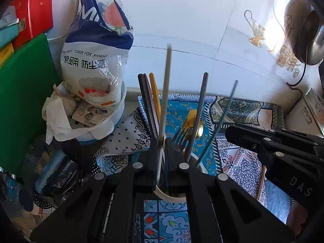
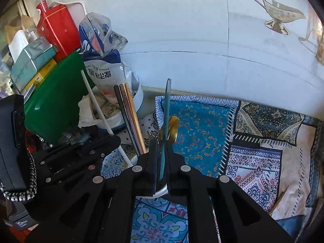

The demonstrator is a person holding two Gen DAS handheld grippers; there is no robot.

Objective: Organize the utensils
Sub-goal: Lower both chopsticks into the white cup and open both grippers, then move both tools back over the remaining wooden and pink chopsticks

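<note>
A white cup (image 1: 162, 194) stands on the patterned cloth and holds dark and orange chopsticks (image 1: 148, 103), a fork (image 1: 179, 136), a gold spoon (image 1: 191, 121) and a grey chopstick (image 1: 199, 113). My left gripper (image 1: 162, 151) is shut on a white chopstick (image 1: 167, 85), upright over the cup. My right gripper (image 2: 162, 149) is shut on a teal chopstick (image 2: 166, 111), its lower end in the cup (image 2: 162, 192). The teal chopstick (image 1: 220, 121) and right gripper also show in the left wrist view. The white chopstick (image 2: 97, 109) and left gripper show at the left of the right wrist view.
A white food-cover bag (image 1: 95, 60) sits in a bowl (image 1: 105, 125) at back left, beside a green board (image 1: 22, 97) and a red tin (image 2: 58, 30). A perforated metal holder (image 1: 60, 174) lies at left. A tiled wall (image 1: 192, 20) stands behind. A metal ladle (image 1: 309, 38) hangs at right.
</note>
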